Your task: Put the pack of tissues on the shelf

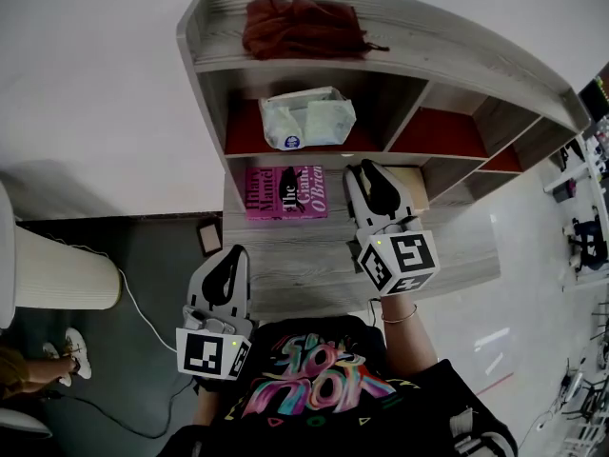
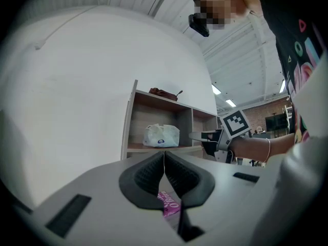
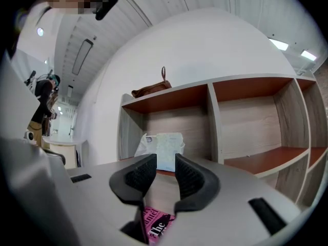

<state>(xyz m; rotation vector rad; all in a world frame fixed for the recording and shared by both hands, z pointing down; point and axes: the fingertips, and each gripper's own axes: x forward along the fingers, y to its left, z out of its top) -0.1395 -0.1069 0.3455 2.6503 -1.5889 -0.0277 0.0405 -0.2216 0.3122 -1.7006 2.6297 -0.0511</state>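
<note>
Checking the scene: the pack of tissues [image 1: 306,119] was already on the shelf unit [image 1: 203,74], in the leftmost compartment of the upper row. It rested on that compartment's red-brown board. It sat roughly centred there, in pale crumpled wrap with a small round blue label facing out. Neither gripper touched it.

Right gripper [image 1: 366,169]: jaws were spread wide, with nothing between the pads. The right gripper view showed the pack through the gap, but well beyond the jaws, inside its compartment. The head view put this gripper over the wood-grain ledge [image 1: 314,269] below the compartments, just right of the pink book [image 1: 285,192]. It pointed into the unit. A bracelet [image 1: 400,317] sat on the wrist behind it.

Left gripper [image 1: 231,253]: jaws were pressed together with the tips meeting, and nothing was pinched. In the head view it hung near the ledge's left front corner, well apart from the pack and further back from the shelf than the right gripper.

The pink book lay flat on the ledge, cover up, directly below the tissue compartment. A brown bag [image 1: 303,27] sat on the unit's top board, above the pack's compartment. In the right gripper view its strap stuck up.

On the dark floor to the left stood a white cylinder [image 1: 57,274], with a white cable [image 1: 133,303] trailing beside it. A small dark-framed flat object [image 1: 210,237] lay at the foot of the unit; I couldn't tell what it was.
</note>
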